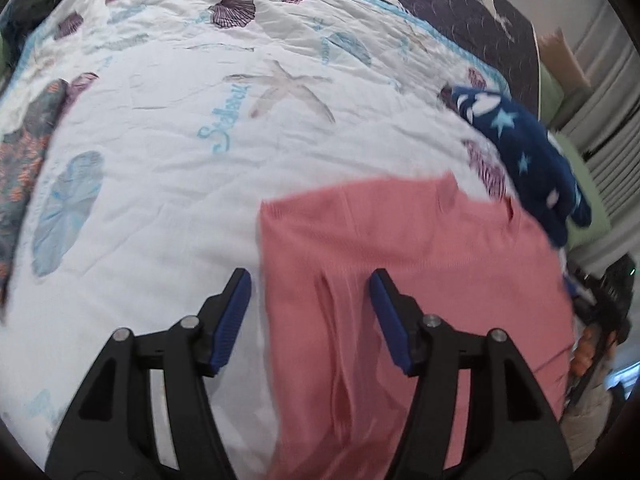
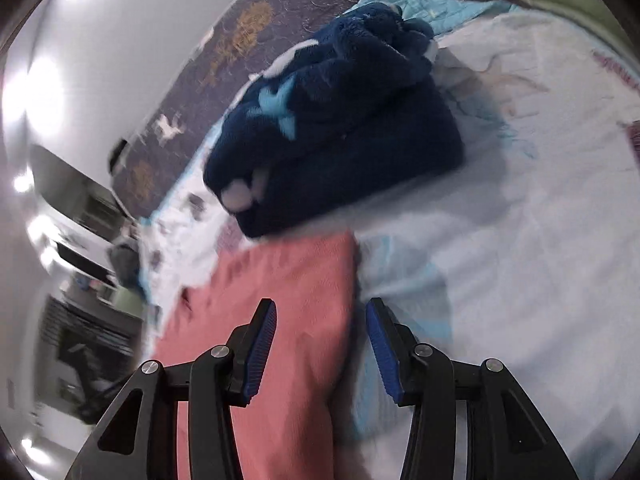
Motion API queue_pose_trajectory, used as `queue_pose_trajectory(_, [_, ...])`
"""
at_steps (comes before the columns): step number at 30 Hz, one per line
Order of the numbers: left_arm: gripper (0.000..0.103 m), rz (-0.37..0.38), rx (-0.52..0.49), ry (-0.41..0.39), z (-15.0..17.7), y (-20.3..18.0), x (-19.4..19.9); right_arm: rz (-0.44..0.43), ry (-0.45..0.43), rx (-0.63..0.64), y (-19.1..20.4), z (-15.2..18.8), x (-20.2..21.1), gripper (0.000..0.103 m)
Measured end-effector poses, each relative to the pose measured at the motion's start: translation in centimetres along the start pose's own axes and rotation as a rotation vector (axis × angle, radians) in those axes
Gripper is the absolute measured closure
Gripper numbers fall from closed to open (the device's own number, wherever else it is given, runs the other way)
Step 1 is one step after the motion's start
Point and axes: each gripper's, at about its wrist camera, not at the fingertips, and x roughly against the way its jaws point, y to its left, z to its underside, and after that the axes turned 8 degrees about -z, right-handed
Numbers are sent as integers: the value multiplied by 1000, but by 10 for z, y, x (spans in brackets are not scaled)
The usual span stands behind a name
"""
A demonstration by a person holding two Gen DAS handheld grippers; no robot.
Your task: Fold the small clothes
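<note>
Pink garment [image 1: 420, 264] lying on the bed quilt [image 1: 168, 128], motion-blurred, lower end cut off. Navy starred fleece [image 2: 340, 120] bunched beyond it. Left gripper [image 1: 310, 284] and right gripper [image 2: 320, 316] hovering apart, gripping nothing.

Blue script "Seabrook"-like word, unclear, on quilt [image 1: 168, 128].

Looked like a bedroom in a home: a bed with a white seashell quilt [image 1: 168, 128], soft clothes lying on top, maybe window blinds [image 1: 612, 152] nearby.
</note>
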Motion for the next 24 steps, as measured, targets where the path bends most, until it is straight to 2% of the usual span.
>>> queue_pose_trajectory(1, [44, 14, -1, -9, -3, 1, -2, -22, 1, 7, 0, -3, -3, 55])
queue_pose_trajectory(2, [54, 34, -15, -24, -7, 1, -5, -32, 7, 22, 2, -5, -6, 56])
queue_pose_trajectory(3, [86, 45, -26, -26, -9, 1, -6, -38, 17, 50, 4, -6, -10, 69])
queue_pose_trajectory(4, [97, 47, -30, -22, -12, 1, -9, -49, 18, 64, 5, -7, -13, 88])
queue_pose_trajectory(5, [97, 66, -14, -24, -14, 5, -9, -61, 20, 64, 5, -7, -15, 99])
queue_pose_trajectory(7, [98, 98, 1, -69, -16, 9, 0, -70, -14, 45, 1, -8, -12, 100])
queue_pose_trajectory(9, [98, 96, -8, -123, -18, 9, 6, -70, -74, 59, 2, -10, -1, 100])
queue_pose_trajectory(11, [98, 74, -25, -116, -21, 8, -1, -30, -110, 74, -1, -18, 4, 100])
queue_pose_trajectory(13, [95, 60, -29, -87, -17, 9, -10, 78, -96, 66, -10, -22, -2, 100])
queue_pose_trajectory(14, [94, 63, -24, -91, -16, 12, -9, 77, -65, 39, -17, -21, -6, 100])
queue_pose_trajectory(15, [93, 69, -7, -102, -14, 16, -4, 36, -56, 11, -21, -18, -5, 98])
queue_pose_trajectory(17, [86, 76, 32, -121, -9, 28, 9, 7, -75, 23, -14, -13, 10, 97])
queue_pose_trajectory(21, [50, 93, 53, -133, 21, 48, 43, -3, -32, 127, 14, 12, 40, 91])
queue_pose_trajectory(23, [39, 128, 29, -113, 44, 49, 53, 13, 18, 164, 23, 31, 50, 87])
queue_pose_trajectory(24, [35, 137, 20, -101, 52, 47, 53, 17, 39, 172, 26, 41, 51, 82])
